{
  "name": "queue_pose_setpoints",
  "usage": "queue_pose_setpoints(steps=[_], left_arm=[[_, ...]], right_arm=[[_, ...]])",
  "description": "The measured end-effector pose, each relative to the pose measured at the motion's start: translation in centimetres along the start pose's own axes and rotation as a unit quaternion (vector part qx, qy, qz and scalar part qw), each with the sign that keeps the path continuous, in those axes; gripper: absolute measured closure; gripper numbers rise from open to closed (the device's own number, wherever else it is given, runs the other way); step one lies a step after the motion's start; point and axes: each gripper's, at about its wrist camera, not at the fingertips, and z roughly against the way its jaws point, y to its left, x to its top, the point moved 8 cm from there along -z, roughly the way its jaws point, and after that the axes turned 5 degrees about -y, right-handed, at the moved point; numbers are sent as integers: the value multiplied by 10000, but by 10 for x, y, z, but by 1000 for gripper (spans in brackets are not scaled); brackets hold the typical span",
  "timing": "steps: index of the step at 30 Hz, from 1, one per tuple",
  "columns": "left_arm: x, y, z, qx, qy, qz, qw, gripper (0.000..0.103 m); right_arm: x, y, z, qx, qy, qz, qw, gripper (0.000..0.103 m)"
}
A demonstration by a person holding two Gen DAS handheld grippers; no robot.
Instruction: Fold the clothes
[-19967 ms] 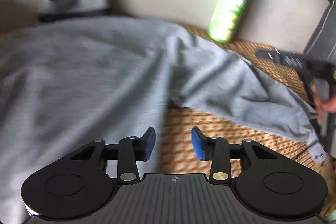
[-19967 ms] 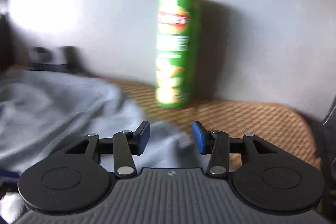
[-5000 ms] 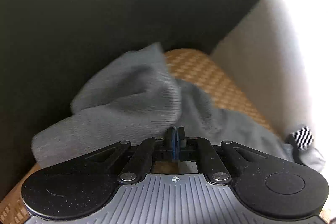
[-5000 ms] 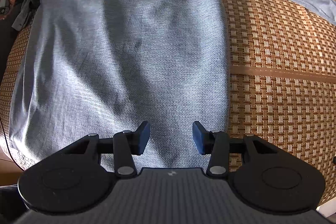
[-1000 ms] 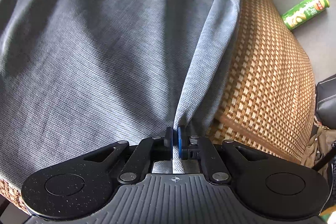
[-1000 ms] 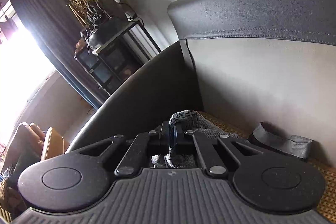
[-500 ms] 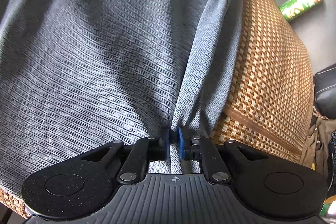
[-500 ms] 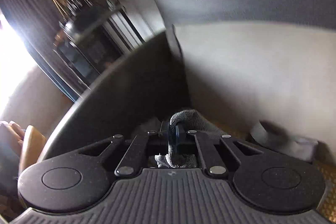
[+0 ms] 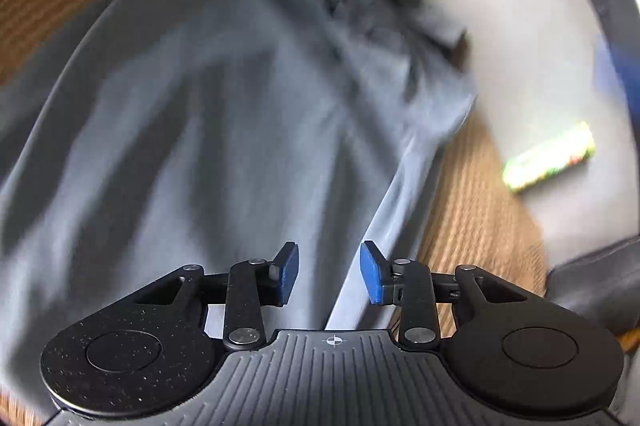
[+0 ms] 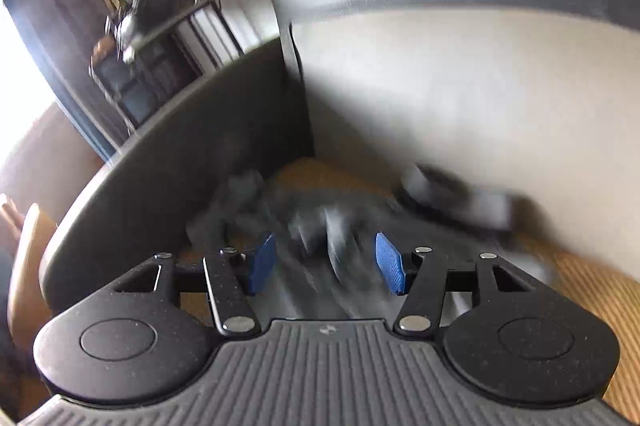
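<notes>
The grey shirt [image 9: 224,130] lies spread over the woven mat [image 9: 472,222], soft and wrinkly, with one long fold running from the bottom middle up toward 1 o'clock. Its top end is bunched in a blurry heap near 12 o'clock, by the sofa back [image 9: 532,38]. A green chip can [image 9: 548,158] lies at 3 o'clock. A second ago both grippers pinched the cloth tight. Now the left gripper [image 9: 329,274] has let go and its jaws are opening, with the fold lying loose under them. The right gripper [image 10: 326,264] is opening too, and the bunched cloth [image 10: 320,222] sits blurry past its pads, not pinched.
</notes>
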Motion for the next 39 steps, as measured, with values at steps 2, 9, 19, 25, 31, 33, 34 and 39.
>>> queue_pose_setpoints(steps=[2, 9, 19, 25, 31, 33, 34, 39], left_arm=[[24, -11, -19, -170, 53, -65, 9998, 47], [63, -28, -101, -271, 643, -263, 9972, 46], [97, -38, -157, 13, 565, -584, 9967, 44], [131, -46, -135, -149, -313, -567, 9978, 103], [160, -21, -116, 206, -631, -546, 9963, 103], [159, -21, -116, 284, -606, -720, 9952, 103], [156, -23, -115, 310, -565, -826, 9945, 103], [132, -37, -118, 163, -217, -1093, 9936, 79]], right_arm=[[-55, -7, 27, -137, 198, -63, 9997, 40], [-221, 29, 139, -1134, 637, -1104, 9853, 41], [-295, 136, 225, -3198, 601, -1774, 9288, 38], [-322, 124, 213, -3930, 1157, -1346, 9022, 38], [-346, 97, 226, -5129, 2568, 789, 8153, 39], [-344, 85, 246, -5782, 2619, 1142, 7642, 39], [-338, 79, 256, -6026, 2446, 1110, 7515, 39], [-304, 86, 258, -5806, 998, 670, 8053, 37]])
